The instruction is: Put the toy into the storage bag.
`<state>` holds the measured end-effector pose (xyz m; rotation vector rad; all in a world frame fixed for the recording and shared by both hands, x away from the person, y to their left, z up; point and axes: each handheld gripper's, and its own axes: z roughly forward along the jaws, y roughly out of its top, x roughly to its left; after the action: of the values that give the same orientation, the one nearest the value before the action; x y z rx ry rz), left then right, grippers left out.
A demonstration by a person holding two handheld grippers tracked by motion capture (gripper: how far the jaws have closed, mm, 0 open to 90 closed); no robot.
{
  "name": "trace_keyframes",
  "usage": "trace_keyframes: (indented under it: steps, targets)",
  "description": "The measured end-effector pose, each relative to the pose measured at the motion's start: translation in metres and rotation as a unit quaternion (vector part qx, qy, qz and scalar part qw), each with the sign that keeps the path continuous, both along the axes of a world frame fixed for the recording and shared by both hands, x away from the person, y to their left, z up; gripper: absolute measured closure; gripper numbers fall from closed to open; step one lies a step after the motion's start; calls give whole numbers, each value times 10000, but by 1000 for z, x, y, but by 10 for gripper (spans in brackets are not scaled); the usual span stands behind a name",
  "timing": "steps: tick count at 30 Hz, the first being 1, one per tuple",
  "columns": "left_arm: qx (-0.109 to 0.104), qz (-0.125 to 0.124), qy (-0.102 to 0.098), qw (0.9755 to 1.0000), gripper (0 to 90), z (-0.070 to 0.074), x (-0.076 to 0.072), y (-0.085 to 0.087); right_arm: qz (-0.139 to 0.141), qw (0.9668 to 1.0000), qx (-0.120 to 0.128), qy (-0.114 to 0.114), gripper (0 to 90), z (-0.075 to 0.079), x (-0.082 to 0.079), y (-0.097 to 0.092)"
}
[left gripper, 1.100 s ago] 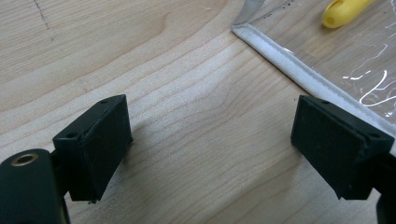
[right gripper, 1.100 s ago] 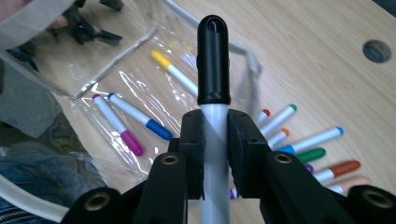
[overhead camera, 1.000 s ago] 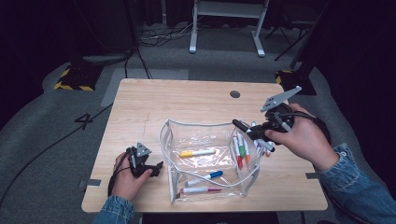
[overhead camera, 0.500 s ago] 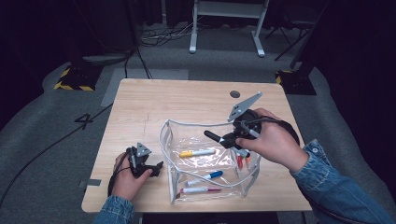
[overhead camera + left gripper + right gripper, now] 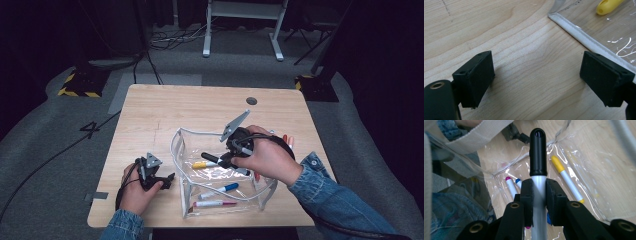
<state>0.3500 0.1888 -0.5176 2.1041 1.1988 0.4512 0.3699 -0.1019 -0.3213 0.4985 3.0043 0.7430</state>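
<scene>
Black-capped marker (image 5: pixel 538 155) sits pinched in my right gripper (image 5: pixel 539 191) above the clear pouch (image 5: pixel 186 145). My left gripper (image 5: pixel 536 82) rests spread wide on the table (image 5: pixel 165 110).

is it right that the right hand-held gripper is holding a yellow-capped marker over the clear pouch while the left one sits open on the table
Not quite: the marker clamped in the right hand-held gripper has a black cap, as the right gripper view shows. The yellow-capped marker lies inside the clear pouch. The rest holds: the left hand-held gripper sits open on the table.
</scene>
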Motion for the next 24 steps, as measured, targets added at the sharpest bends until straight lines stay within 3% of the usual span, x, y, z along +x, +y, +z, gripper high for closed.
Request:
trace_keyframes:
  steps: [12,24]
  targets:
    - [-3,1,-1,10000,126,0,0,0,167,9986,-465,208,772,-34,3,18]
    - [4,1,3,10000,126,0,0,0,558,9934,-991,173,772,-63,-4,29]
